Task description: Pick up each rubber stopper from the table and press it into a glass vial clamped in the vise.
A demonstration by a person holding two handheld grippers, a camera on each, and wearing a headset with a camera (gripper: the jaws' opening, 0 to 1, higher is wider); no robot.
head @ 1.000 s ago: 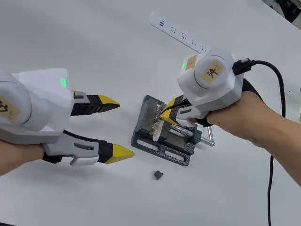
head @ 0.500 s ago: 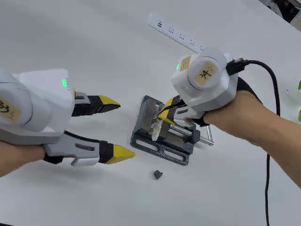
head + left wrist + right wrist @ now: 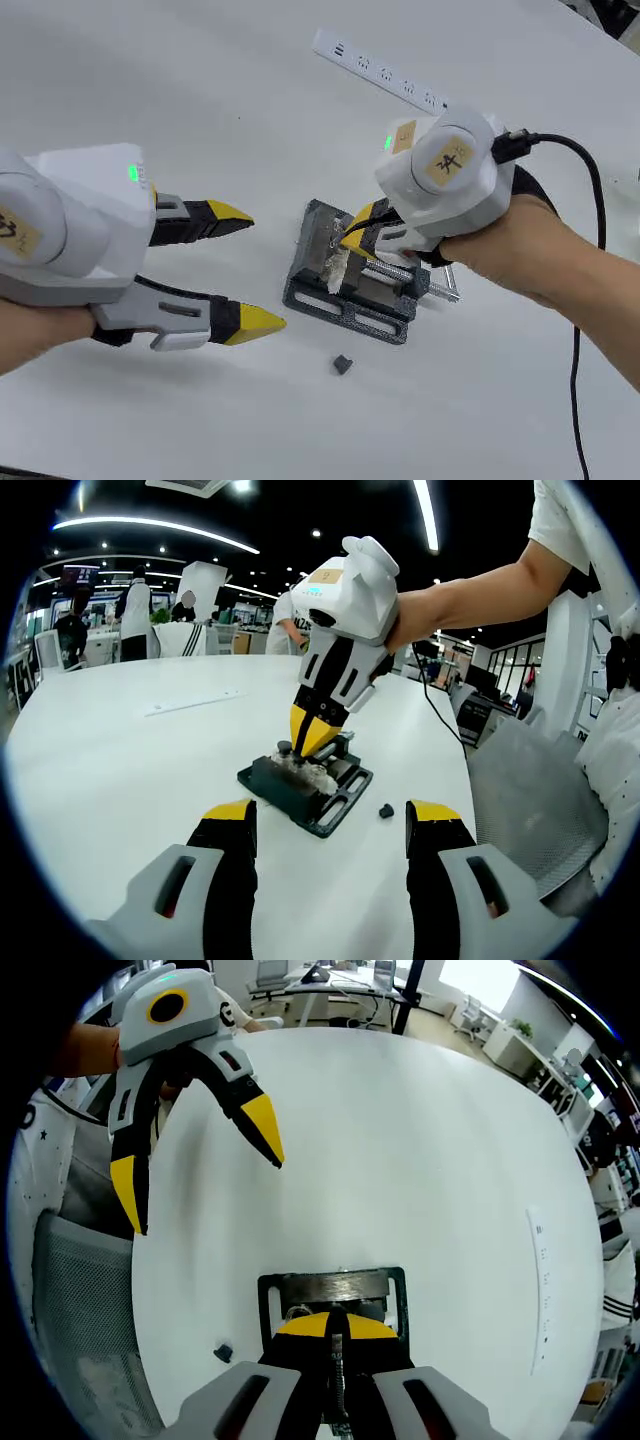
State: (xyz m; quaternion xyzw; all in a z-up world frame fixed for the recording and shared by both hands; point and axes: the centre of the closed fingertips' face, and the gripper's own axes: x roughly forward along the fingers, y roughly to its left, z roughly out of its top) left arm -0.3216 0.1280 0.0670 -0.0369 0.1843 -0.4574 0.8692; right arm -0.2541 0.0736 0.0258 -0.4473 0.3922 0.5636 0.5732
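The vise (image 3: 330, 305) stands on the white table (image 3: 200, 110), and everything here is placed from it. Something pale and glassy, the glass vial (image 3: 337, 268), sits clamped between its blocks, too blurred to tell how many pieces there are.

The right gripper (image 3: 347, 240) comes down onto the top of the vise from the screw side. Its yellow tips are pinched together into a single point right at the vial. In the right gripper view the gripper (image 3: 335, 1328) has only a thin dark slit between its tips, directly over the vise (image 3: 330, 1285). Whether a stopper sits inside that pinch cannot be told. The left gripper view shows the same closed point (image 3: 312, 745) touching the clamped glass on the vise (image 3: 305, 785). A black cable (image 3: 590, 200) runs from the back of this gripper, away from the vise.

The left gripper (image 3: 266, 270) hangs on the side of the vise opposite the right gripper, near it but not touching. Its jaws are spread wide and hold nothing. In its own view the two yellow-tipped jaws frame the vise between them (image 3: 332, 815).

One small dark rubber stopper (image 3: 343, 364) lies loose on the table just beside the vise base, on the side nearest the person. It also shows in the left gripper view (image 3: 385, 810) and the right gripper view (image 3: 223, 1352).

A white power strip (image 3: 385, 70) lies well beyond the vise, on its far side.
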